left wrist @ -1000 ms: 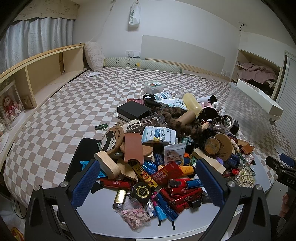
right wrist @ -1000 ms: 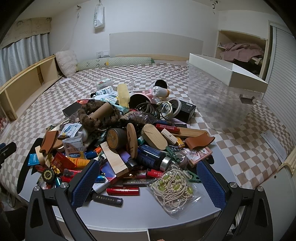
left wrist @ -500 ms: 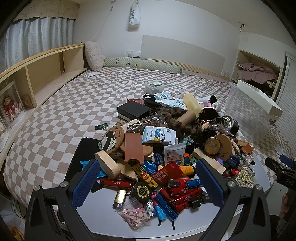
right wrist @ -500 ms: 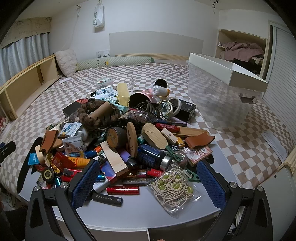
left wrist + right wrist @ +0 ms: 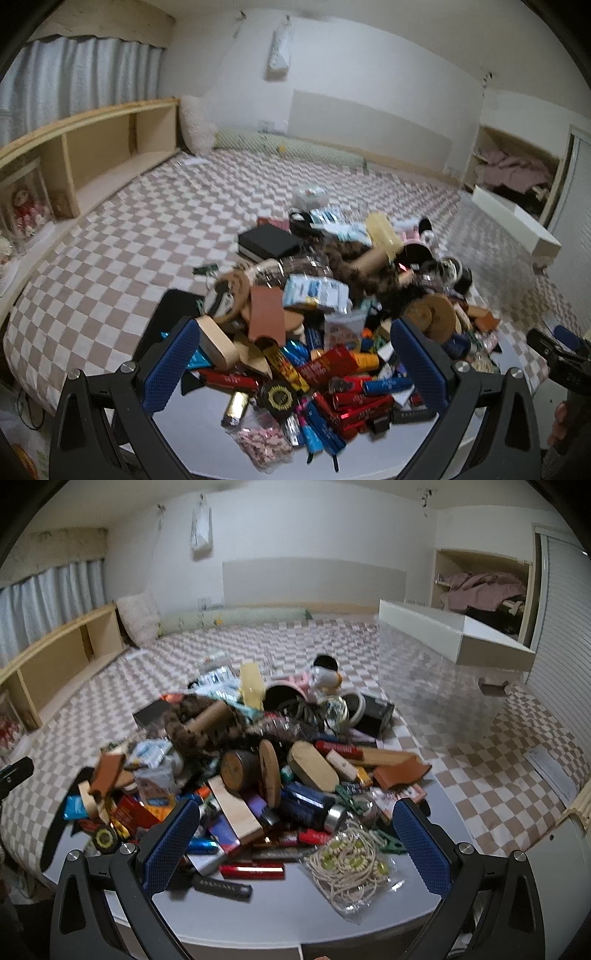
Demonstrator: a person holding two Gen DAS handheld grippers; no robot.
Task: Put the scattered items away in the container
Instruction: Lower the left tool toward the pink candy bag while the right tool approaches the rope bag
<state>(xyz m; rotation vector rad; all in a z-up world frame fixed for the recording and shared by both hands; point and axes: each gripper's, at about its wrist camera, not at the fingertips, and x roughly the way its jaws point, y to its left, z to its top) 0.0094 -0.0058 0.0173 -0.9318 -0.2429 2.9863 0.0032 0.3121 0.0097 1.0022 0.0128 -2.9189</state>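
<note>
- Bedroom, checkered bed all round; grey table at the near edge carries the pile.
- Left gripper spread wide, nothing between the blue pads, hanging over the pile's left front.
- Right gripper also spread wide and empty, over the pile's right front.
- Nearest to right gripper: bead bag, just ahead and a bit right of centre, lying flat. Red tube ahead and left, long axis running left-right across the fingers. Black stick beside it, slightly slanted.
- Nearest to left gripper: pink candy bag low centre, round black-gold tin just past it, red and blue tubes fanned to the right.
- Mid pile: wood block, brown round tin, red pack.
- Far side: black box, yellow bottle, cardboard tube.
- Container: clear bin with white rim, on the bed beyond and to the right of the pile, well apart from both grippers. Right gripper is the nearer one, so I judge carries go right and away.
- Bin looks empty through its clear wall; the pile lies on the table and bed, outside it.
- Writing: motion blur, no label readable; the gold print on the tin and tubes is too smeared. Hanging bag on the far wall also unreadable.
</note>
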